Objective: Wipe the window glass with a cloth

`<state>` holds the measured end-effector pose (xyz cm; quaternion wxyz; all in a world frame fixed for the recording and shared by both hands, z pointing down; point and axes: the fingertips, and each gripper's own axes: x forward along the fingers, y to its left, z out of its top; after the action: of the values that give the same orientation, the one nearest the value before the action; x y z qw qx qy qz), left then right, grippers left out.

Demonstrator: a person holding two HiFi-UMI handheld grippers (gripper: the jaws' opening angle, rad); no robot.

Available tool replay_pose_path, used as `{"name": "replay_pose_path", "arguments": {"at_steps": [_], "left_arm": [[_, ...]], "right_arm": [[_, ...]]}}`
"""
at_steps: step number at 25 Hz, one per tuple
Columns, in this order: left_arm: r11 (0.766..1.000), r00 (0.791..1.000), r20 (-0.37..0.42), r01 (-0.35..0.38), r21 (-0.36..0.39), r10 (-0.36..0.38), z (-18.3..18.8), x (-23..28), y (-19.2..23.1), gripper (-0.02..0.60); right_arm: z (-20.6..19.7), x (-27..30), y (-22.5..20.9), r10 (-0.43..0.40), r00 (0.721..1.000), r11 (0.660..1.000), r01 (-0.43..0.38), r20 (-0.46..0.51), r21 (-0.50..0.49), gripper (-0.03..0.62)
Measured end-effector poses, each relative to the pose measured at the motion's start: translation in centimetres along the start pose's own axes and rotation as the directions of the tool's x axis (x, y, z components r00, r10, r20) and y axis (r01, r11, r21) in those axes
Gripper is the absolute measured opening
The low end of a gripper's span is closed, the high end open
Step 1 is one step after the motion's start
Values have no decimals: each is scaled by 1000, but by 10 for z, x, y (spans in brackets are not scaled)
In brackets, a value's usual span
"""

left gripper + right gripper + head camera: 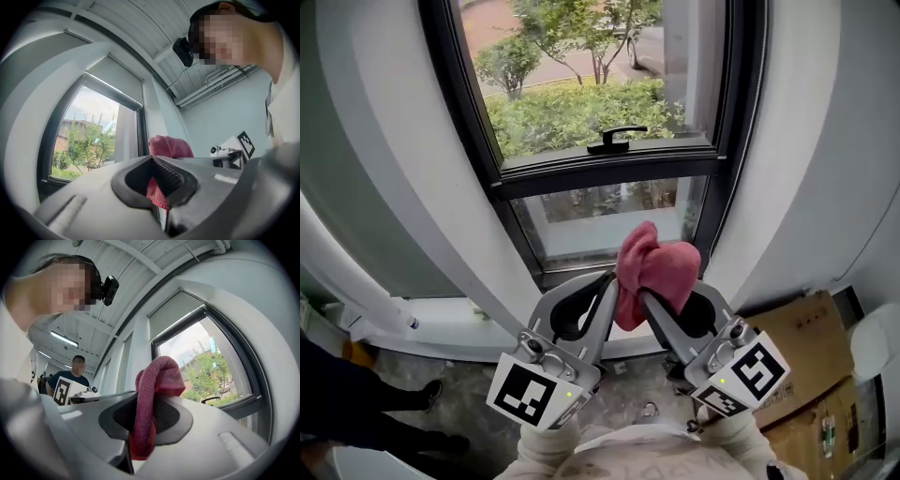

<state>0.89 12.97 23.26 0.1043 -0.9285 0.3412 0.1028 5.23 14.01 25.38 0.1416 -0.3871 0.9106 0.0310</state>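
Legible text, numbers, brands: none; black-and-white square pattern markers without lettering on the cubes of the left gripper (612, 284) and right gripper (645, 297), and small print on the cardboard box (799, 339) at lower right, too small to read.

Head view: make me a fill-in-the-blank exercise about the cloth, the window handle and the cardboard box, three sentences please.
The pink cloth is clamped by ____ tools at once, the left tool and the right tool.
In the head view, the black window handle sits ____ the pink cloth.
The cardboard box lies on the person's ____ side.
Missing words: both; above; right.
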Motion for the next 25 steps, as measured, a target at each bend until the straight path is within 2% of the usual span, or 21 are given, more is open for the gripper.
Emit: {"name": "replay_pose_path", "arguments": {"at_steps": [4,11,18,25], "left_arm": [[999,998,-22,-51,18,52,-15,30,17,0],[991,989,-73,-132,6,132,-45,45,71,0],[990,989,-65,-136,-28,134,-60,56,147,0],[992,992,-17,-121,-21,121,-51,68,227,0]], "right_arm": [[-8,14,-33,44,999,999,-44,0,28,89],[-43,59,-59,100,995,990,-97,-24,98,89],[-66,129,-75,95,994,993,-91,-49,79,89],[-65,215,-89,75,997,997,-75,-19,18,89]]}}
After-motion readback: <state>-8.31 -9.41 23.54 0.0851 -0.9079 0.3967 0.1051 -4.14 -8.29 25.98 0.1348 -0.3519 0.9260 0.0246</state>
